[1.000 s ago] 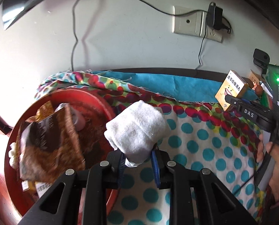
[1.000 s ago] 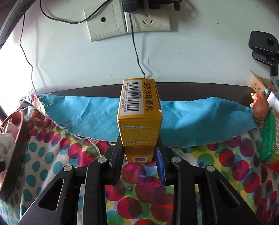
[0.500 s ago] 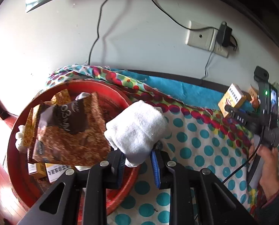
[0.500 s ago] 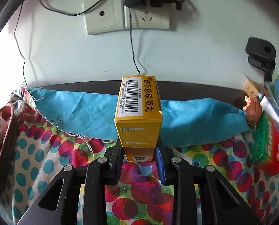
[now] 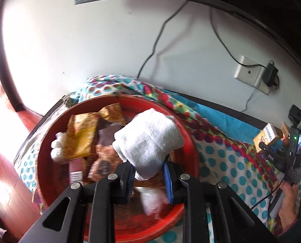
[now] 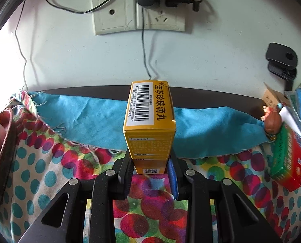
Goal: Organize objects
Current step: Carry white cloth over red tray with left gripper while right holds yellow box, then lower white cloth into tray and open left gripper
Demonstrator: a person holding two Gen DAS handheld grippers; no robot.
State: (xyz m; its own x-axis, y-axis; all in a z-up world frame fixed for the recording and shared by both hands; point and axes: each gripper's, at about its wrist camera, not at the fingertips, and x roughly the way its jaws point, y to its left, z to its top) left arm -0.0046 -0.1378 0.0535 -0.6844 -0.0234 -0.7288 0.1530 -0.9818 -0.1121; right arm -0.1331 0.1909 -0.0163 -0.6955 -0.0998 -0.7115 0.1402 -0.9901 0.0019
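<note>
My left gripper (image 5: 148,179) is shut on a rolled white towel (image 5: 148,141) and holds it above the round red tray (image 5: 189,141), over its right half. The tray holds brown and gold snack packets (image 5: 80,137) and small white items. My right gripper (image 6: 150,174) is shut on an upright yellow medicine box (image 6: 150,125) with a barcode on top, above the polka-dot cloth (image 6: 49,166). The box also shows far right in the left wrist view (image 5: 265,135).
A blue cloth (image 6: 201,129) lies along the table's back edge under wall sockets (image 6: 138,14) with cables. A green and red box (image 6: 288,160), a small brown figurine (image 6: 273,122) and packets sit at the right. The red tray's rim (image 6: 4,151) shows at left.
My left gripper has moved left and over the red tray with the towel. My right gripper has stayed nearly in place with the yellow box.
</note>
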